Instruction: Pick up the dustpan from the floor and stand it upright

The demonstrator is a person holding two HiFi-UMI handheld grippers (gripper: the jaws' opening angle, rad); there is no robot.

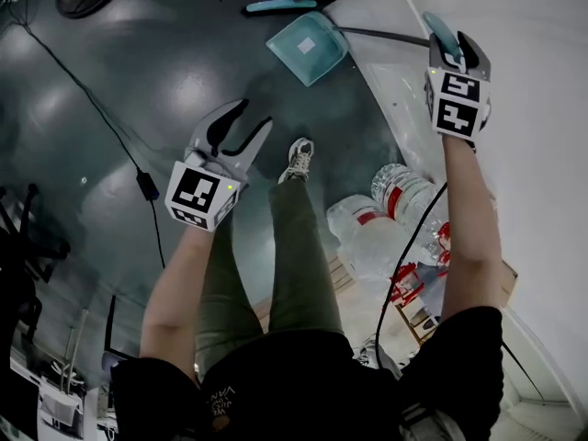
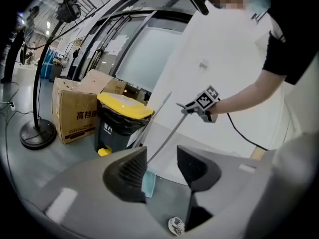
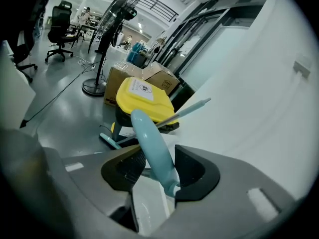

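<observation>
The teal dustpan (image 1: 308, 46) rests on the dark floor by the white wall, its thin dark shaft (image 1: 381, 34) slanting up to the right. The shaft's teal grip (image 3: 149, 138) lies tilted between the jaws of my right gripper (image 1: 452, 55). It leans on one pad while a gap shows at the other, so the gripper is open around it. My left gripper (image 1: 241, 131) hovers open and empty over the floor, nearer to me. In the left gripper view the pan (image 2: 148, 183) shows between the jaws, and the shaft (image 2: 164, 138) rises toward the right gripper (image 2: 192, 108).
A bin with a yellow lid (image 2: 122, 116), a cardboard box (image 2: 75, 113) and a fan stand (image 2: 37, 133) sit beyond the pan. A teal brush (image 1: 280, 5) lies beside it. Packs of water bottles (image 1: 386, 219) stand by the wall. A cable (image 1: 138, 177) crosses the floor at left.
</observation>
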